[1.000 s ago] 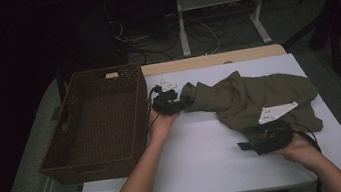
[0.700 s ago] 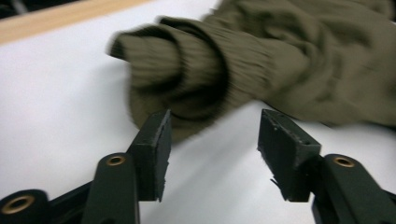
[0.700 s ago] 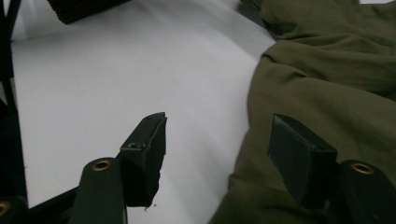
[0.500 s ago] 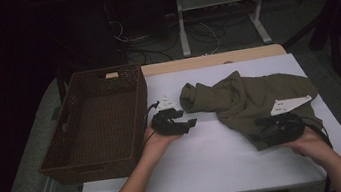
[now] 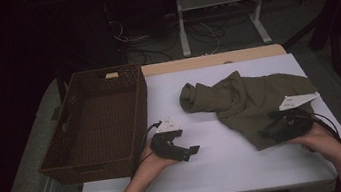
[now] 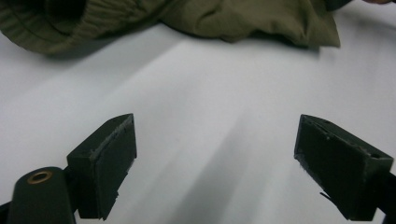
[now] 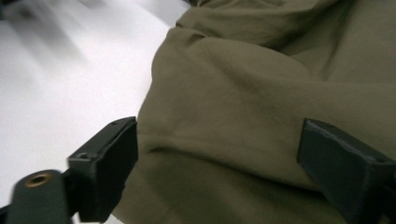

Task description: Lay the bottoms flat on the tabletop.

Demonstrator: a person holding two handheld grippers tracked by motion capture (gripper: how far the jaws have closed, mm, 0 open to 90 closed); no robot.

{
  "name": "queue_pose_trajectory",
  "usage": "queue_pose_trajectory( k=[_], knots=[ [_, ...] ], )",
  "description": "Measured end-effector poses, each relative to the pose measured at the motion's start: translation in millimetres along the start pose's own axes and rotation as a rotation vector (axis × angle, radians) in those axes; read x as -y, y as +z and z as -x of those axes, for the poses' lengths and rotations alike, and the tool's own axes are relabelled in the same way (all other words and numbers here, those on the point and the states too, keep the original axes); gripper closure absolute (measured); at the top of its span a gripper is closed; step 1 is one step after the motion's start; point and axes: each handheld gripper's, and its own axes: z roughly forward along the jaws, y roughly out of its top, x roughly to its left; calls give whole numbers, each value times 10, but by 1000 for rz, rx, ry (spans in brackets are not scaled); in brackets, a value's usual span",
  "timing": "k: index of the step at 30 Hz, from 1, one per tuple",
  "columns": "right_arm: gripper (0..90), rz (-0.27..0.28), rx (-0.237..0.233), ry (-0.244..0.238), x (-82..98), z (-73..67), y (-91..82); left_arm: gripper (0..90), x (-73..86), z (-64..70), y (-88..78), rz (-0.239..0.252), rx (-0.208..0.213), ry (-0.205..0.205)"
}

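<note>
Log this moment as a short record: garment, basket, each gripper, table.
garment: olive garment lies crumpled on the right half of the table, nothing gripping it
basket: brown wicker basket at the table's left, nothing seen inside
left gripper: jaws have just been opening, nothing between them, over bare table short of the garment
right gripper: jaws have just been opening, wide over the garment's near edge
table: white top
</note>
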Motion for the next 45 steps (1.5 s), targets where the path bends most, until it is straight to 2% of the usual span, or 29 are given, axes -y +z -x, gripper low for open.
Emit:
queue_pose_trajectory(
  k=[3, 7, 11, 15, 19, 20, 23, 30, 33, 37, 41, 45],
  knots=[
    [71, -20, -4, -8, 6, -25, 46, 82, 35, 47, -5, -16, -1, 0],
    [38, -53, -5, -36, 7, -93, 128, 18, 64, 98, -11, -43, 24, 20],
    [22, -109, 6, -89, 20, -166, 246, 6, 49, 112, -18, -30, 37, 32],
    [15, -169, 36, -146, 43, -205, 359, 6, 44, 120, -18, -30, 30, 37],
    [32, -173, 31, -141, 39, -185, 365, 6, 43, 97, -25, -29, 33, 35],
    [52, -172, 33, -139, 37, -184, 361, 6, 43, 92, -29, -27, 33, 34],
    [185, -160, 42, -129, 30, -159, 317, 6, 42, 82, -38, -21, 37, 32],
    [609, -135, 75, -94, 7, -75, 252, 9, 54, 40, -28, -26, 31, 24],
    [727, -128, 71, -72, -7, -35, 258, 9, 56, 18, -23, -24, 28, 15],
    [800, -126, 59, -54, -18, 17, 258, 9, 60, 4, 0, -31, 17, 16],
    [813, -126, 50, -48, -24, 17, 252, 9, 64, -9, -3, -27, 13, 17],
    [815, -121, 13, -53, -49, -19, 241, 9, 68, -40, 0, -23, 10, 7]
  ],
)
